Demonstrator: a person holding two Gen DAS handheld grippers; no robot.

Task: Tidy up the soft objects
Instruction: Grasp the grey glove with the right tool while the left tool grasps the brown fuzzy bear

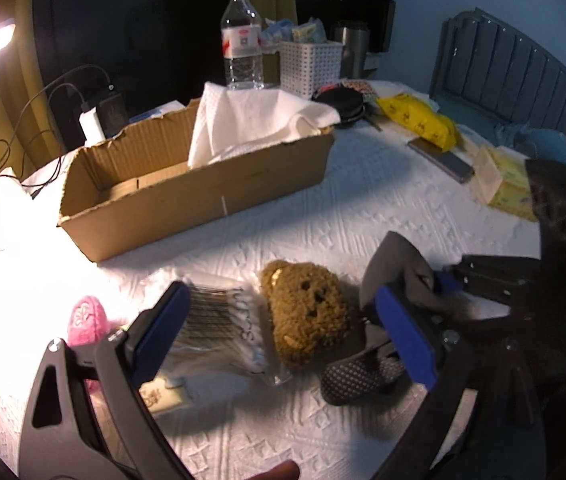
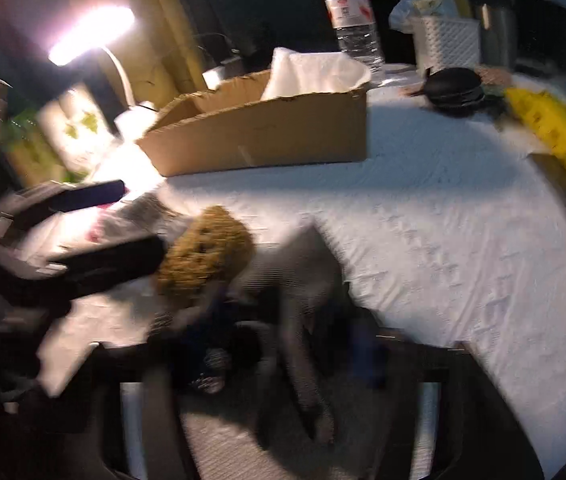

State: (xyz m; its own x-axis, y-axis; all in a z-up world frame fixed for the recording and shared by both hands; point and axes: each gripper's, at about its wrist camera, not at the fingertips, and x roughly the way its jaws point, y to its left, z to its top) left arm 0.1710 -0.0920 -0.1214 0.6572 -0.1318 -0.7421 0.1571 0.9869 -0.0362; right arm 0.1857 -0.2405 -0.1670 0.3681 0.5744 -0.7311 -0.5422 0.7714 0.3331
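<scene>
On the tabletop [image 1: 363,208] before the box [image 1: 187,184], which holds a white cloth [image 1: 243,120], the left tongs [image 1: 283,332] stand spread around the bear [image 1: 307,312] and swab pack [image 1: 223,320]; right tongs [image 1: 435,288] pinch a grey sock [image 1: 383,264] beside the bear

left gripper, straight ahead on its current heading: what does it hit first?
Likely the brown teddy bear, which lies between the open fingers of the left gripper on the white tablecloth. The clear cotton-swab packet sits just beside it near the left finger, so depth makes that a close second.
</scene>
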